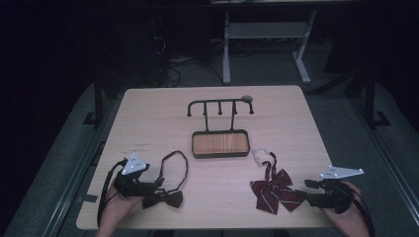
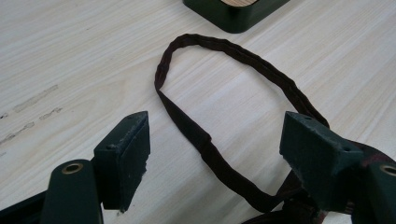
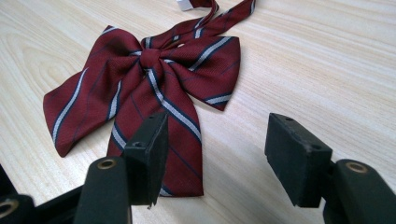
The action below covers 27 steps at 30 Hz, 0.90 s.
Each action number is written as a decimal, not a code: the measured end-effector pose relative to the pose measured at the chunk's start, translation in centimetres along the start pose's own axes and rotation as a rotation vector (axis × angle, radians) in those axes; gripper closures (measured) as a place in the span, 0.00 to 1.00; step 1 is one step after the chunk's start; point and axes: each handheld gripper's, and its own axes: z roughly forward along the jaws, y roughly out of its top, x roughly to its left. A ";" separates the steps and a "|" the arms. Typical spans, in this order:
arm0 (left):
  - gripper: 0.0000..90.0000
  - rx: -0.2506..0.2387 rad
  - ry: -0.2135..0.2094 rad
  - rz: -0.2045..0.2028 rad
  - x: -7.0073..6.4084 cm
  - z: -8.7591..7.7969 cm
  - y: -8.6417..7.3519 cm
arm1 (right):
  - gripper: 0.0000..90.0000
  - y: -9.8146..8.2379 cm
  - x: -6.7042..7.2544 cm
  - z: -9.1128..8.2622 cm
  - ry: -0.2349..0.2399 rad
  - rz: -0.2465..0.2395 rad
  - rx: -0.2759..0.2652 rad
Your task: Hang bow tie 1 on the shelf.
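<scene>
With both my left gripper and right gripper spread wide, I risk pinching only the dark bow tie strap or striped bow tie edge, which may slip free.

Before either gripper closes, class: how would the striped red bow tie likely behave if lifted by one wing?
The striped red bow tie lies flat as thin woven cloth, so it would probably droop. Its neck strap trails loose and would likely dangle. It looks light, and unlikely to roll or tip.
</scene>
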 end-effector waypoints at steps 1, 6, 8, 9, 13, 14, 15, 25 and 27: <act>0.28 0.000 0.001 0.002 0.0 0.0 0.0 | 0.44 0.0 0.0 0.0 -0.002 -0.001 0.001; 0.27 -0.006 0.001 -0.002 -0.1 0.0 0.0 | 0.44 0.1 0.2 0.1 0.001 -0.009 0.005; 0.27 -0.003 -0.001 -0.002 -0.1 0.0 0.0 | 0.44 0.2 0.3 0.0 -0.003 -0.016 0.002; 0.27 0.000 -0.003 0.001 -0.1 0.0 0.0 | 0.43 0.3 0.4 0.1 -0.002 -0.017 0.001; 0.27 0.004 -0.004 0.013 -0.1 0.1 0.0 | 0.43 0.5 0.6 0.2 -0.002 -0.031 0.009; 0.27 0.002 -0.004 0.013 -0.1 0.1 0.0 | 0.43 0.6 0.6 0.3 -0.004 -0.028 0.013; 0.27 0.001 -0.004 0.013 -0.1 0.0 0.0 | 0.42 0.7 0.6 0.3 -0.004 -0.034 0.016; 0.26 -0.002 -0.003 0.021 -0.2 -0.1 0.0 | 0.42 2.8 1.3 0.4 -0.008 -0.067 0.032; 0.26 -0.002 -0.002 0.026 -0.3 -0.1 0.0 | 0.42 3.2 1.5 0.5 -0.004 -0.075 0.035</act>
